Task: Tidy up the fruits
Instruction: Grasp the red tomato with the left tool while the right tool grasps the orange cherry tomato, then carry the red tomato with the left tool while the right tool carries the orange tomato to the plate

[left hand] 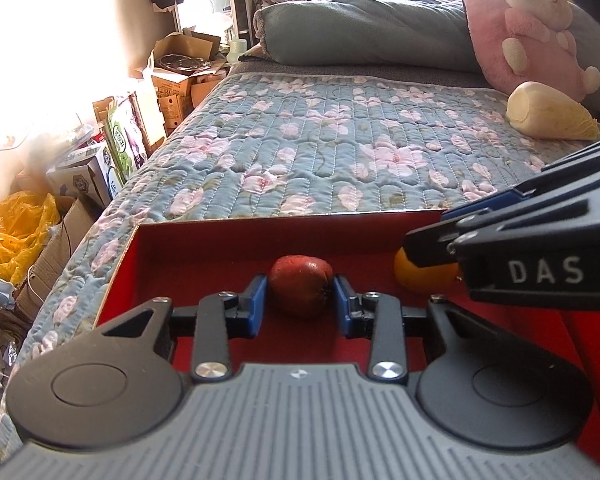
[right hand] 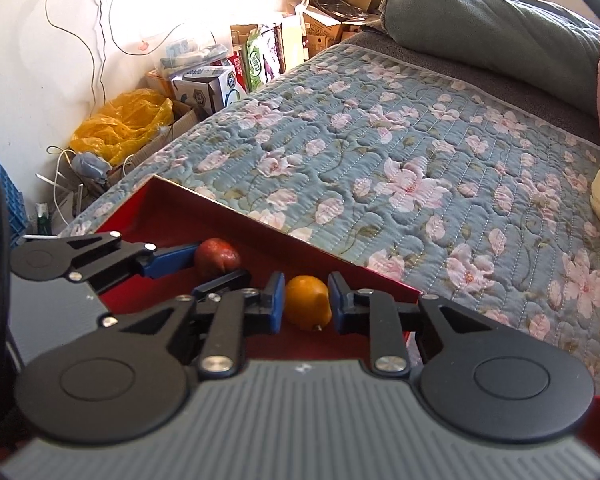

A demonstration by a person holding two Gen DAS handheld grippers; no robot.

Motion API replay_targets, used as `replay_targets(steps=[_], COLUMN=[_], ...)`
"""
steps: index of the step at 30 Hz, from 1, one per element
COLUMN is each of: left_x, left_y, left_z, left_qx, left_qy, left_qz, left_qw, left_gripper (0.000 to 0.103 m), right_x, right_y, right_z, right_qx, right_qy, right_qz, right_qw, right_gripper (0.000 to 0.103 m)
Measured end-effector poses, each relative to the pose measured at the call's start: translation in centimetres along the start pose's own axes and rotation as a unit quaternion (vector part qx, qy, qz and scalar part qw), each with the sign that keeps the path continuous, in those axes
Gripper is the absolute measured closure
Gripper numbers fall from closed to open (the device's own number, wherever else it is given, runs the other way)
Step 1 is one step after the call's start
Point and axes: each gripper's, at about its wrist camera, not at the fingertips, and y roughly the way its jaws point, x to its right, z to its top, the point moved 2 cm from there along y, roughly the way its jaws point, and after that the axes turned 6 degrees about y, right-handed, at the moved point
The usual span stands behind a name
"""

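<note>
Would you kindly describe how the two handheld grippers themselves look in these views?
Both are alike. The left gripper and right gripper each have a grey ribbed body, two round black discs at the sides, black linkage arms with silver screw heads, and blue pads on the fingers. Seen from the left wrist view, the right gripper's side carries white letters "DAS". No sleeves or hands show.

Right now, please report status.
Left gripper shut on red fruit. Right gripper shut on orange fruit. Both inside red box. Nothing blocking.

You have a floral quilt [left hand: 332,148] before you; a pink plush toy [left hand: 528,28] against the grey pillow [left hand: 360,32]; cardboard boxes [right hand: 328,12] and a yellow bag [right hand: 124,124] alongside.
</note>
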Motion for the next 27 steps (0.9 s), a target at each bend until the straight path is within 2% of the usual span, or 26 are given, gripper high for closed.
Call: replay_targets(steps=[9, 13, 18, 21, 27], left_x=[-0.9, -2.5, -2.5, -2.4, -2.4], left_y=[-2.2, -2.3, -2.2, -1.8, -1.3], left_z=[-1.2, -1.4, -1.3, -1.1, -0.8], left_qx=[-0.032, -0.041, -0.037, -0.032, -0.023], left_qy=[0.0, -0.025, -0.027, -0.026, -0.03], left_qz=[0.021, 0.033, 0.023, 0.015, 0.003], left_qw=[0.9993, 0.9983, 0.9987, 0.999, 0.9993], left_gripper=[0.063, 0.063, 0.063, 0.063, 0.063], right_x=[0.0, -0.3, 0.2, 0.9, 0.3], right_y=[-2.7, -2.9, -1.8, -1.6, -0.1], right_z=[-1.1, -2.0, -1.9, -1.5, -1.3], right_qx=[-0.001, -0.016, -0.027, -0.013, -0.018], right_qy=[0.006, -0.015, -0.02, -0.012, -0.081], right_qz=[0.005, 0.002, -0.022, -0.035, -0.063], right_qw=[1.0, 1.0, 0.999, 0.999, 0.995], right_gripper=[0.075, 0.074, 0.074, 0.074, 0.074])
